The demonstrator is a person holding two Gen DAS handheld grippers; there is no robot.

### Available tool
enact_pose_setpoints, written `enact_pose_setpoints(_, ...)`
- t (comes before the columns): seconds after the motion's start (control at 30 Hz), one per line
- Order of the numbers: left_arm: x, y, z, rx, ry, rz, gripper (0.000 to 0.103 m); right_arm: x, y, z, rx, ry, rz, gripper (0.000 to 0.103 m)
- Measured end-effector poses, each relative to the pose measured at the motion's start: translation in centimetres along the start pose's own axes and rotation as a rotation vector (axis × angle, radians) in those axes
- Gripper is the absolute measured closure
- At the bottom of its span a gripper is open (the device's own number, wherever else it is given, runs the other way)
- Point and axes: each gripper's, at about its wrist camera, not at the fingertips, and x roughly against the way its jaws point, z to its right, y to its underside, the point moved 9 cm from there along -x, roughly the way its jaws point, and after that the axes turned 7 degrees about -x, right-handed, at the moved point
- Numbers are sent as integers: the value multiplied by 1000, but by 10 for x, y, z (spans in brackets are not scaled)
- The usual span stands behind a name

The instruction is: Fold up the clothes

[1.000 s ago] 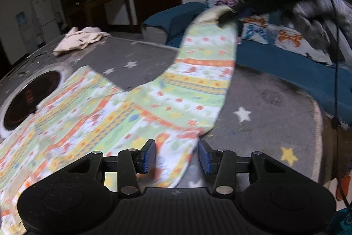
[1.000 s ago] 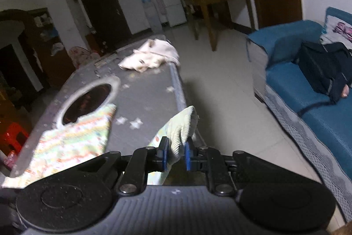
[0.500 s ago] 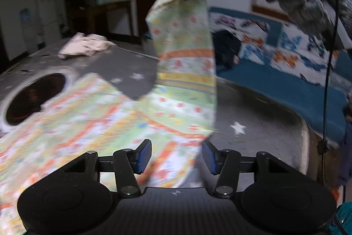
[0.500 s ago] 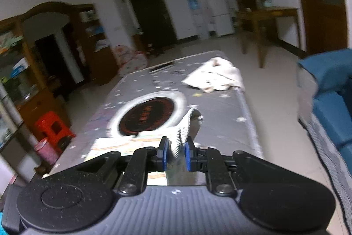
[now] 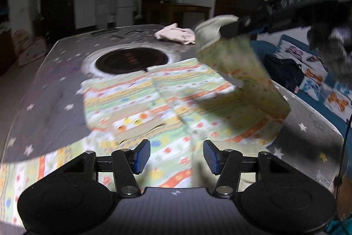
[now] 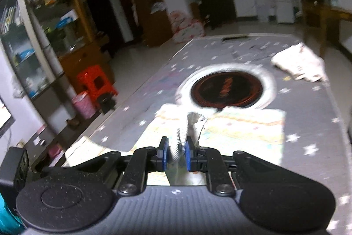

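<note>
A striped, flower-print pair of pants (image 5: 158, 102) lies spread on the grey star-pattern table (image 5: 50, 89). My right gripper (image 6: 176, 154) is shut on the ribbed cuff (image 6: 181, 142) of one leg. In the left wrist view that gripper (image 5: 233, 28) holds the leg (image 5: 242, 72) lifted and folded back over the rest of the garment. My left gripper (image 5: 176, 155) is open and empty, low over the near part of the pants.
A round dark burner (image 5: 132, 58) is set in the table beyond the pants. A crumpled cream garment (image 5: 176, 35) lies at the far end. A blue sofa (image 5: 312, 85) stands to the right; a red stool (image 6: 96, 83) and cabinets stand to the left.
My right gripper has carried the pant leg up and across, from hanging off the table's sofa side to over the garment. The left gripper has stayed open and turned toward the far end.
</note>
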Motion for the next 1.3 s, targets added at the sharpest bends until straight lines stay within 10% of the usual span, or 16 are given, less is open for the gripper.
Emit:
enact_pose_setpoints(0.43,-1,9,-15,54,-35,-12,46,-48,34,-31,25,-86,-106,78)
enact_pose_setpoints(1.03,-28,-15,15,-4,13,-13,47,-5,107,83,169,234,-253,79)
enact_pose_setpoints(1.3,-48,-17,25,-26,33,-42,47,-2,68,81,165,212,-147,79)
